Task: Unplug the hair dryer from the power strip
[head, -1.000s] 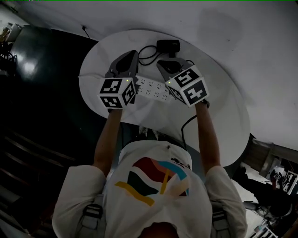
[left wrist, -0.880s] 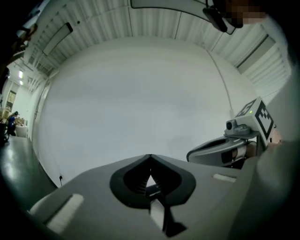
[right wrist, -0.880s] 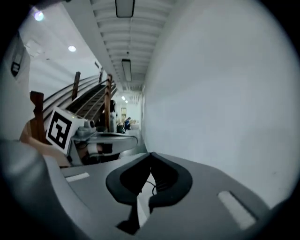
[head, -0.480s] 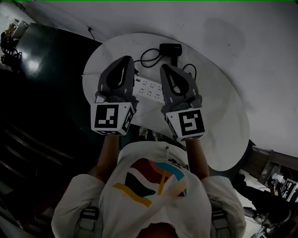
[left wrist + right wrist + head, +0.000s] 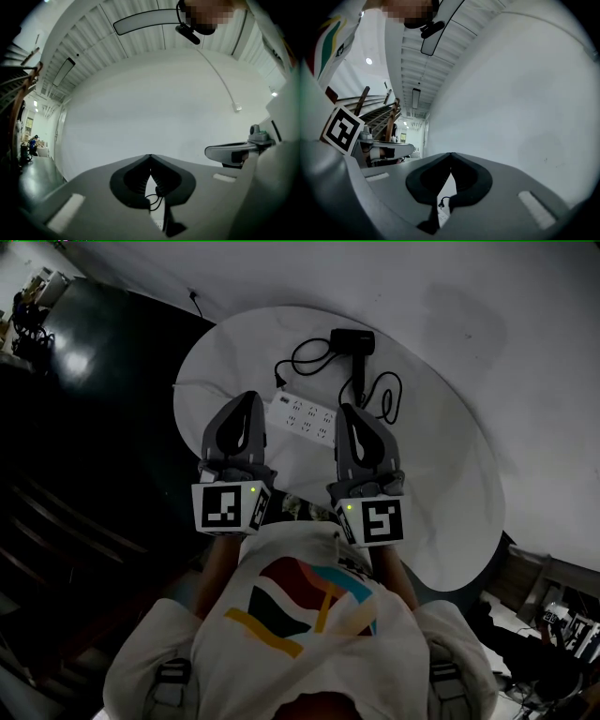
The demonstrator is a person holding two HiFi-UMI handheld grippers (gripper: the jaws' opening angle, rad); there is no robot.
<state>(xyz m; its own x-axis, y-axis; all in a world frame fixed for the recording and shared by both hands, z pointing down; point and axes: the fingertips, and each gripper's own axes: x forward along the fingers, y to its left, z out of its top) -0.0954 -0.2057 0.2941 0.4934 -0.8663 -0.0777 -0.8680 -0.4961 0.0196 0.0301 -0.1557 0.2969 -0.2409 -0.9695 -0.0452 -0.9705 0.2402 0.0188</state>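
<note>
The hair dryer (image 5: 352, 338) lies at the far side of the round desk (image 5: 441, 474) with its cord (image 5: 305, 357) looped beside it. Its plug (image 5: 278, 382) seems to lie free just beside the power strip (image 5: 303, 416), so the pull looks done. The left tongs (image 5: 246, 401) and right tongs (image 5: 349, 411) are clenched on nothing, level above the near edge; best to hold them clear of the cord
</note>
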